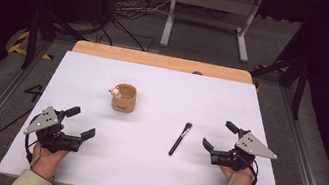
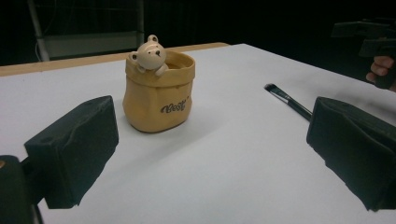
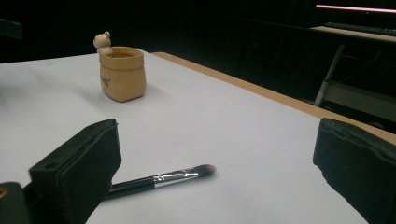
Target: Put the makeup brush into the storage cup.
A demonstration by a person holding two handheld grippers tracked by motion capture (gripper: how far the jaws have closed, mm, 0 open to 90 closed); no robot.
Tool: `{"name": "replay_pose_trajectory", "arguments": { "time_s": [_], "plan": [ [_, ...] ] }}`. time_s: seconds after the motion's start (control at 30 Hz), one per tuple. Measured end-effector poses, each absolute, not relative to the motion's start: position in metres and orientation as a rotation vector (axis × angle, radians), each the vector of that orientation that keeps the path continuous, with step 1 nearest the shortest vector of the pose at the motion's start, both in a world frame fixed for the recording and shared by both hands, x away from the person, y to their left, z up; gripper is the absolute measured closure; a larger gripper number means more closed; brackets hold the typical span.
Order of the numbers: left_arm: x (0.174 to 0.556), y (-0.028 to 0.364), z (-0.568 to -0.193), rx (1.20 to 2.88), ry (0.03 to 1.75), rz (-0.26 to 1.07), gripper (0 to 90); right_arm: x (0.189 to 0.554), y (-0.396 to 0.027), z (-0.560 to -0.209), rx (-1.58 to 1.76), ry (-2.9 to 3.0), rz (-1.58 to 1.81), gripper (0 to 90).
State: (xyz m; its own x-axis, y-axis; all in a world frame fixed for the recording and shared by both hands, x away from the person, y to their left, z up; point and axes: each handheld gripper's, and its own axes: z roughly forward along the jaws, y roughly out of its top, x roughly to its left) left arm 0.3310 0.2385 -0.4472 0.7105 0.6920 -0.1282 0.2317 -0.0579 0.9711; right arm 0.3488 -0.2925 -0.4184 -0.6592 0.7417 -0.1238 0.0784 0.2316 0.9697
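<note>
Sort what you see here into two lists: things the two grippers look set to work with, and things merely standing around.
Likely part of the job:
- makeup brush
- bear pot
- left gripper, open
- right gripper, open

Just around:
- white table
- metal stand behind it
- floor cables

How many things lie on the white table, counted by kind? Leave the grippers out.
Pot: 1
Brush: 1
Total: 2
</note>
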Motion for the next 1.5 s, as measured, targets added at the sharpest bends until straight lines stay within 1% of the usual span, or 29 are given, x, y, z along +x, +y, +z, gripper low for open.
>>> {"name": "replay_pose_trajectory", "arguments": {
  "time_s": [0.57,0.73,0.87,1.13,1.5],
  "plan": [
    [0.329,0.243,-0.446,1.592,0.774,0.441,2.0,0.351,-0.288,-0.41,0.756,1.94,1.489,0.7],
    [0.329,0.243,-0.446,1.602,0.775,0.44,2.0,0.352,-0.283,-0.402,0.772,1.966,1.473,0.9],
    [0.328,0.243,-0.445,1.585,0.77,0.441,1.8,0.358,-0.274,-0.394,0.767,1.991,1.462,1.9],
    [0.329,0.243,-0.445,1.588,0.764,0.437,1.8,0.373,-0.254,-0.374,0.764,2.047,1.435,0.0],
    [0.328,0.243,-0.446,1.593,0.772,0.438,2.1,0.388,-0.237,-0.366,0.769,2.097,1.405,0.0]
  ]
}}
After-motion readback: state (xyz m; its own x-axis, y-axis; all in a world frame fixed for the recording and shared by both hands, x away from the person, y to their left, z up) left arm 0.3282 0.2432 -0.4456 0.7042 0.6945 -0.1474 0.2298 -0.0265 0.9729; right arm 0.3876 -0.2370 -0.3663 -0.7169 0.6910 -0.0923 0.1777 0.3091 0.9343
